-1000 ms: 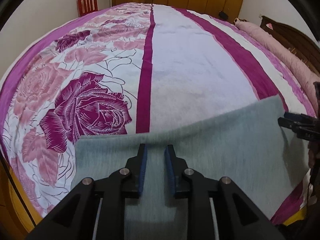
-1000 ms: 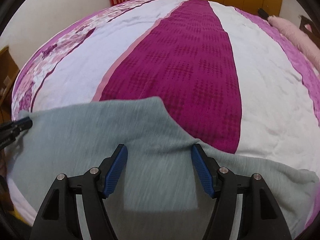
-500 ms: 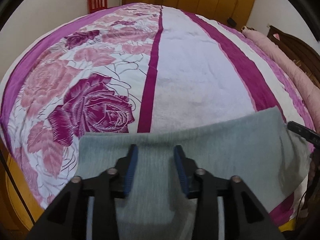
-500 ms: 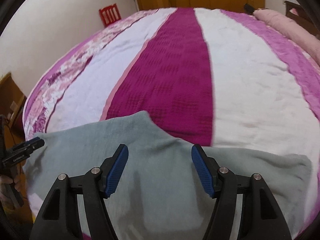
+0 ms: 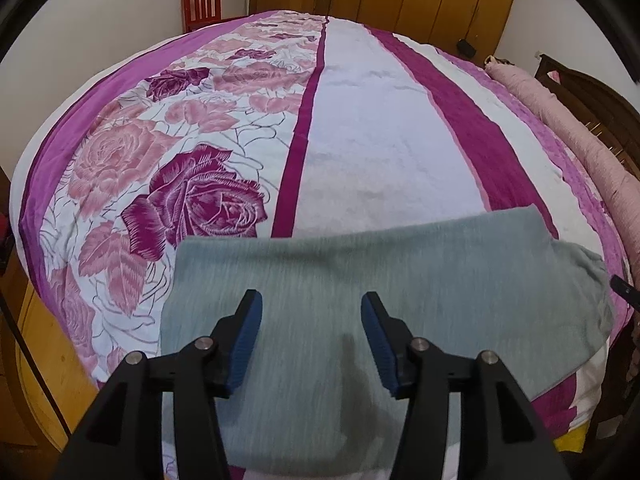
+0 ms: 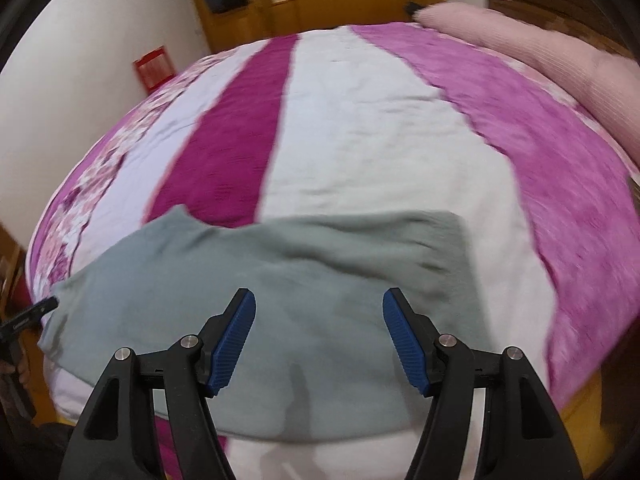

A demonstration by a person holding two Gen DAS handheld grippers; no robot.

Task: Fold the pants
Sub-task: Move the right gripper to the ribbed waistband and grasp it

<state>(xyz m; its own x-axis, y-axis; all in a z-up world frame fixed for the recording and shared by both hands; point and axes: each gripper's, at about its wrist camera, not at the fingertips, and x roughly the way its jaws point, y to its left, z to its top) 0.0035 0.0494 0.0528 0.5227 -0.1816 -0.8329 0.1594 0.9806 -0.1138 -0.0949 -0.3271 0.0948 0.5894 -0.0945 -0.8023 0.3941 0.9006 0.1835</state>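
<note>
Left claw (image 5: pixel 311 340) just been opening, nothing between pads, hovering over grey pants (image 5: pixel 384 276); right claw (image 6: pixel 319 338) hanging open, empty; pants lying flat at near edge of bed (image 5: pixel 384 128); fold apparently laid, next fold needing fresh grip

Supporting surface: a bed (image 5: pixel 360 152) covered by a bedspread (image 6: pixel 360 152) in lengthwise bands — a rose print on white at the left, then plain white, magenta, white and pink-purple toward the right. The cover shows light creasing. Lying directly on it: grey-green pants (image 5: pixel 360 280), folded flat into a broad panel at the near edge, their lower part running over that edge; and a long pink bolster (image 5: pixel 568 132) along the far right side, against a dark wooden headboard (image 5: pixel 592 96). A light wooden bed frame (image 5: pixel 48 352) shows under the near left corner.
</note>
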